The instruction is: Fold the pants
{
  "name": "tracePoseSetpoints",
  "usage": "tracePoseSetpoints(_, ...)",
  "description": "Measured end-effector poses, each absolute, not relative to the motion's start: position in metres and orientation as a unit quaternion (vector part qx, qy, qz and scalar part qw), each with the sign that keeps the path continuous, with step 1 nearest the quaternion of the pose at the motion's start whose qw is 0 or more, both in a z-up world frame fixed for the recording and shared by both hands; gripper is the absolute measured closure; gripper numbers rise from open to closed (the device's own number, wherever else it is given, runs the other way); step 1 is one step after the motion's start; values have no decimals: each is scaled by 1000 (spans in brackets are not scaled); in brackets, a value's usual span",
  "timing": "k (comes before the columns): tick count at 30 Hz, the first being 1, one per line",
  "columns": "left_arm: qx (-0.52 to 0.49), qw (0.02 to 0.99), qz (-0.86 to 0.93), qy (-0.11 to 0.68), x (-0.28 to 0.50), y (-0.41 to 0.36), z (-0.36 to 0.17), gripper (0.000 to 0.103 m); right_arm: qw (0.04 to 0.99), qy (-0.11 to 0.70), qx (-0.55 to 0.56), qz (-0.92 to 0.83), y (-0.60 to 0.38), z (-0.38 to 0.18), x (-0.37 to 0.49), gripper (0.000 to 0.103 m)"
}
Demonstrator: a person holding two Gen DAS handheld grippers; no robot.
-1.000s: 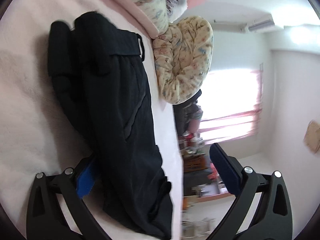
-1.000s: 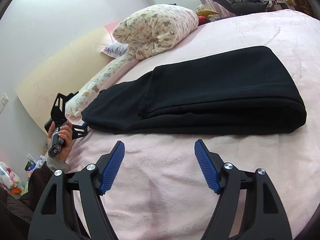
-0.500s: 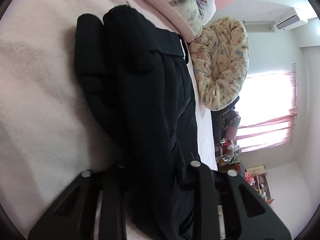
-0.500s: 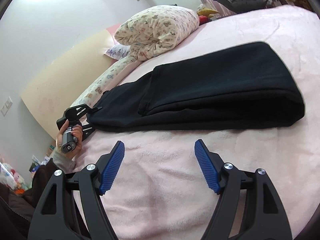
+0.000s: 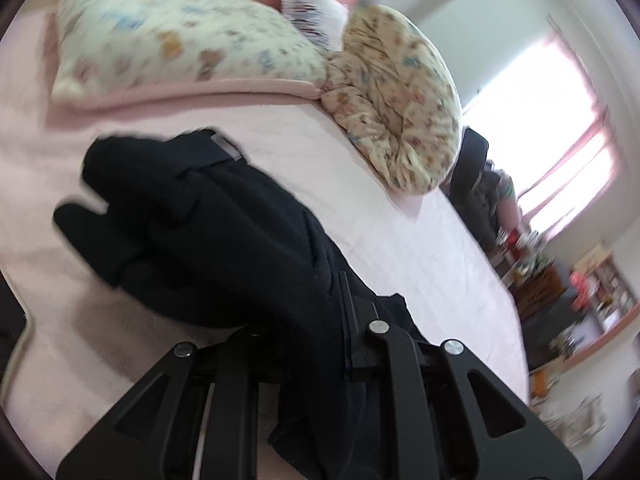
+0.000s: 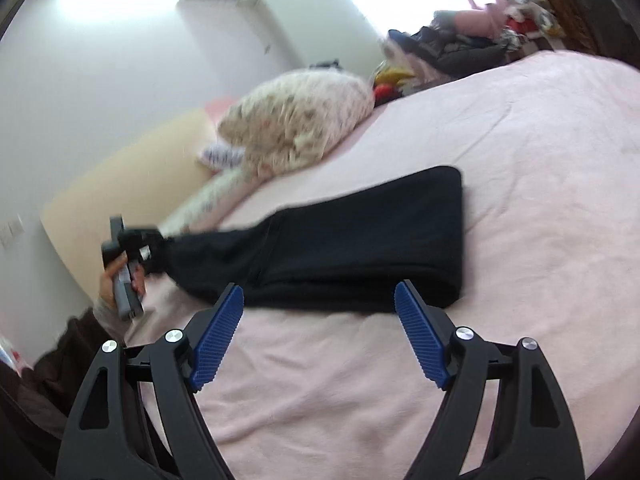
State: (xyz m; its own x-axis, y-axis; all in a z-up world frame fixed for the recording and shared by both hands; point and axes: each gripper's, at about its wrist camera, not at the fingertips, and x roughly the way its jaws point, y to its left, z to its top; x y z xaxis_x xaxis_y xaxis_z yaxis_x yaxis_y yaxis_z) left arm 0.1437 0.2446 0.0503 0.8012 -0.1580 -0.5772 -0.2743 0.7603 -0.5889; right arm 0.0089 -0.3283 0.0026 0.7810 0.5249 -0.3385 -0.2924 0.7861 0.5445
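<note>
Black pants [image 5: 224,232] lie folded lengthwise on the pink bed [image 5: 420,248]. In the left wrist view my left gripper [image 5: 300,312] has its jaws closing, with the near end of the black cloth pinched between them and raised off the blanket. The right wrist view shows the pants [image 6: 360,240] stretched across the bed, their left end held up by the left gripper [image 6: 132,240] in a person's hand [image 6: 116,280]. My right gripper [image 6: 318,300] hovers just in front of the pants' long edge, its blue pads [image 6: 218,336] apart, jaws opening, nothing between them.
A patterned pillow [image 5: 180,48] and a rolled patterned quilt [image 5: 400,92] lie at the head of the bed, beyond the pants. Dark clothes [image 6: 460,48] are piled past the far edge. Cluttered shelves [image 5: 560,280] stand to the right. Pink blanket [image 6: 540,168] spreads right of the pants.
The left gripper went from wide open to closed on the pants' end, then rose and rolled, lifting that end. The right gripper moved sideways, staying open.
</note>
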Motion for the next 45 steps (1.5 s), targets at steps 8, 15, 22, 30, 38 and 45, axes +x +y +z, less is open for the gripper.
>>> tracePoseSetpoints(8, -237, 914, 41, 326, 157, 178, 101, 87, 894, 212, 311, 244, -359, -1, 9, 23)
tracePoseSetpoints(15, -96, 949, -25, 298, 150, 64, 141, 88, 888, 196, 335, 247, -372, 3, 9, 23)
tracePoseSetpoints(22, 57, 947, -94, 303, 118, -90, 98, 87, 886, 176, 356, 239, -385, 6, 6, 23)
tracePoseSetpoints(30, 245, 914, -74, 314, 96, -181, -16, 87, 888, 145, 383, 206, -414, 9, -4, 23)
tracePoseSetpoints(38, 213, 920, -85, 317, 103, -167, -4, 87, 886, 146, 389, 205, -415, 7, 5, 23)
tracePoseSetpoints(45, 272, 919, -88, 271, 73, -180, -6, 87, 888, 148, 390, 193, -414, 4, 7, 23)
